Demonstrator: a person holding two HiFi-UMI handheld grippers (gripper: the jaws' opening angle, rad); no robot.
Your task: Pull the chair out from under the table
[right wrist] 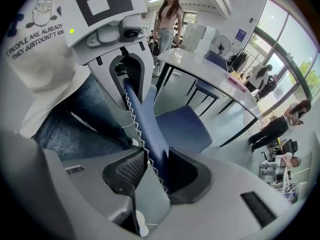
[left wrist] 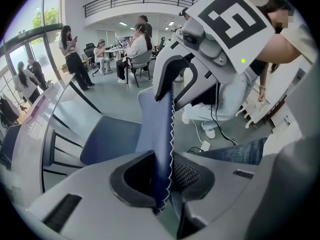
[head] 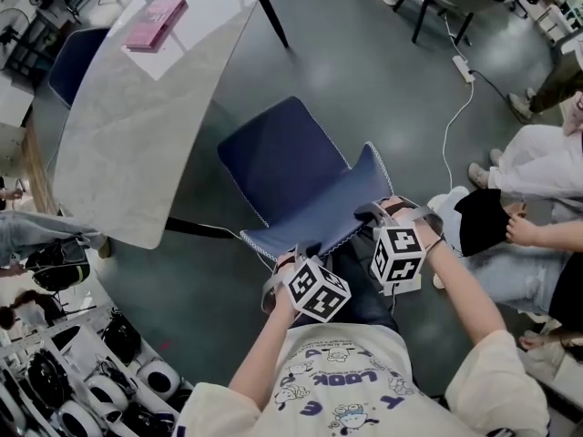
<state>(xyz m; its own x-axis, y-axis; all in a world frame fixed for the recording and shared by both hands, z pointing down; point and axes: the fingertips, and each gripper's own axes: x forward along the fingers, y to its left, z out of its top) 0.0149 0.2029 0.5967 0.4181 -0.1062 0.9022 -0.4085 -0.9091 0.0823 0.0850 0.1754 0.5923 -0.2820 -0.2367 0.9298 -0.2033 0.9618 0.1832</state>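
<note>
Left gripper [left wrist: 162, 179], right gripper [right wrist: 155, 169]: each clamped on top rim of navy upholstered chair [head: 282, 157], white zigzag-stitched edging; seat points toward pale stone-look desk [head: 127, 135].

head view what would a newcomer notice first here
The blue chair at centre, its backrest top pinched by the left tongs and the right tongs. Upper left lies the long pale table, a pink book on its far end.

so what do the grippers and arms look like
Both the left gripper and right gripper are grey plastic with dark mesh-textured pads, each bearing a white cube with black square markers. The person wears a cream short-sleeved T-shirt with printed cartoons.
</note>
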